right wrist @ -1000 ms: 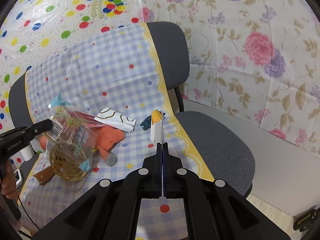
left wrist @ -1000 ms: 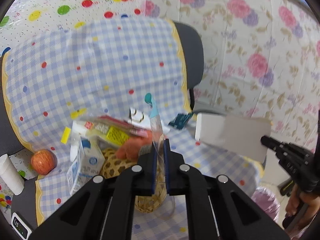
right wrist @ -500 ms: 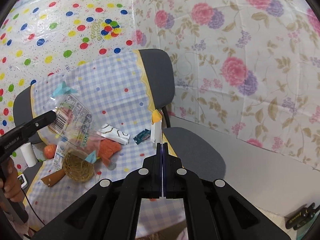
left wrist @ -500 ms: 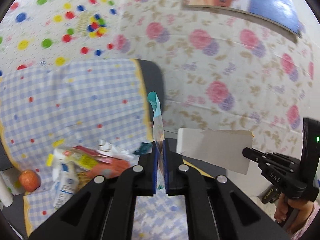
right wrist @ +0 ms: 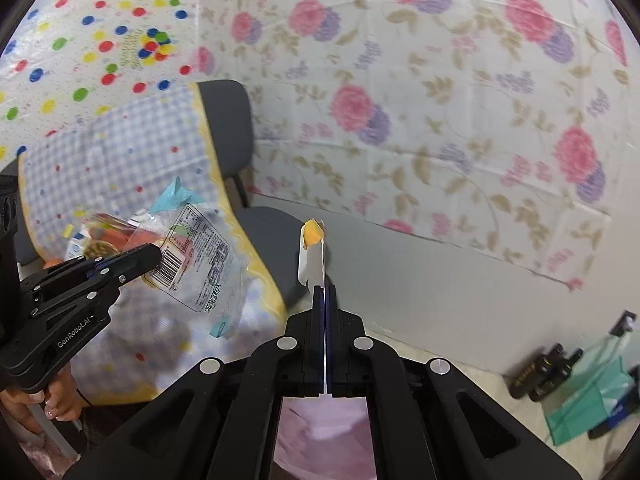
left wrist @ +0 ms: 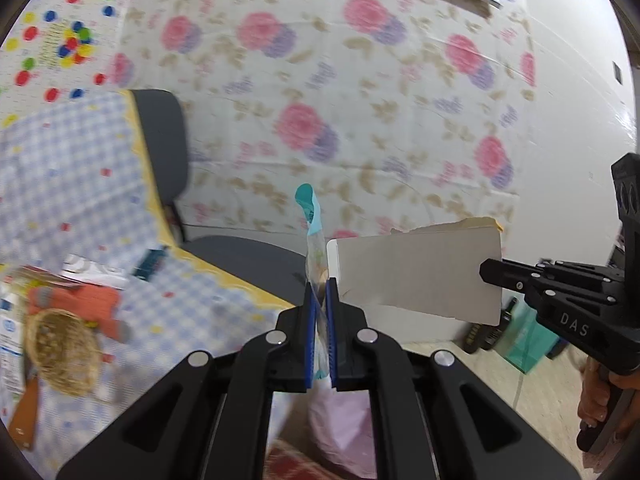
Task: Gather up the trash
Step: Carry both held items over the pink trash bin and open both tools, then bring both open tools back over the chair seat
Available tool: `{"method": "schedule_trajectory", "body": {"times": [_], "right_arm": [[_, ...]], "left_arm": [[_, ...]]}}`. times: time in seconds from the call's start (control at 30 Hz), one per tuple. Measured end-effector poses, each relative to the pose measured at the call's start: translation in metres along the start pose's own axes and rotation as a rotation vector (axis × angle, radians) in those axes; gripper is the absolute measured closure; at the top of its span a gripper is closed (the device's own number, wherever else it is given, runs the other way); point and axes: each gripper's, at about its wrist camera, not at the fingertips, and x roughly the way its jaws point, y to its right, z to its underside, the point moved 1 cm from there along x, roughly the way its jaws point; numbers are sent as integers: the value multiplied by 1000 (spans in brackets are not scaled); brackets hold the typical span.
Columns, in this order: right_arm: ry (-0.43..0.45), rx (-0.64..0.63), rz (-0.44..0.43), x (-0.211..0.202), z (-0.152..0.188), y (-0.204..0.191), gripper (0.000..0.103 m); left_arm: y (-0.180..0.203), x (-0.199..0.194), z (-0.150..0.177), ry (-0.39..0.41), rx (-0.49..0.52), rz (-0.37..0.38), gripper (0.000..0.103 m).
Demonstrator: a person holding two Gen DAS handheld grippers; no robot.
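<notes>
My left gripper (left wrist: 319,296) is shut on a clear plastic wrapper (left wrist: 313,236) with a teal tip; the wrapper (right wrist: 192,256) hangs from that gripper (right wrist: 154,256) in the right wrist view. My right gripper (right wrist: 325,300) is shut on a flat piece of cardboard (right wrist: 311,256) with an orange corner, seen edge-on; in the left wrist view it (left wrist: 416,280) shows as a grey sheet held by the right gripper (left wrist: 486,272). Both grippers are in the air off the chair's right side. A pink trash bag (right wrist: 324,428) lies below them on the floor and also shows in the left wrist view (left wrist: 340,420).
The office chair (left wrist: 248,256) carries a checked cloth (left wrist: 80,200) with a wicker basket (left wrist: 60,352), an orange sock (left wrist: 88,304), a white wrapper (left wrist: 92,272) and a small blue packet (left wrist: 150,260). Dark bottles (right wrist: 540,372) and a green bag (right wrist: 592,392) stand by the wall.
Both grippers have lifted away from the chair and swung right with the wrapper and the cardboard. The pink bag has come into view below them.
</notes>
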Motion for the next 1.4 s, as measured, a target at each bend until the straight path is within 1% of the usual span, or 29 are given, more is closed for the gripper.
{"method": "schedule_trajectory", "body": {"times": [0.17,0.27,0.37,0.5,0.57,0.6,0.63,0.67,0.7,0.77,0.9,0.97,1.0,1.17,1.27,1.3,1.4], "right_arm": [[-68,13,85,-5,27,22,102],[-116,24,109,-1,42,32,102],[-170,37,120,9,56,40,102],[-229,41,126,25,68,46,102],[-251,42,124,36,73,48,101],[-264,42,121,42,75,48,100],[-268,43,119,45,77,48,100],[-275,43,117,50,79,48,100],[-281,47,112,54,79,47,100],[-276,57,104,56,77,46,94],[-208,67,75,51,62,42,91],[-173,88,41,48,52,39,83],[-160,92,22,47,48,36,82],[-97,33,-40,46,25,8,80],[-95,18,-105,53,12,-9,75],[-95,12,-130,56,8,-16,75],[-83,-28,-168,61,-3,-37,74]], "left_arm": [[34,27,21,-59,27,93,100],[46,42,32,-97,36,124,100],[51,56,41,-139,38,136,100],[49,71,46,-183,35,130,95],[47,77,47,-202,30,122,87],[45,80,47,-207,26,111,74],[41,79,46,-204,19,104,63],[38,78,45,-201,13,99,60],[33,76,43,-200,4,89,59],[23,72,40,-196,-14,69,58],[-2,56,32,-173,-54,8,57],[-15,46,28,-164,-75,-38,57],[-20,41,26,-159,-85,-53,57],[-41,21,22,-148,-93,-146,57],[-55,4,19,-128,-98,-207,57],[-60,-2,17,-122,-100,-232,57],[-77,-19,17,-106,-117,-288,54]]}}
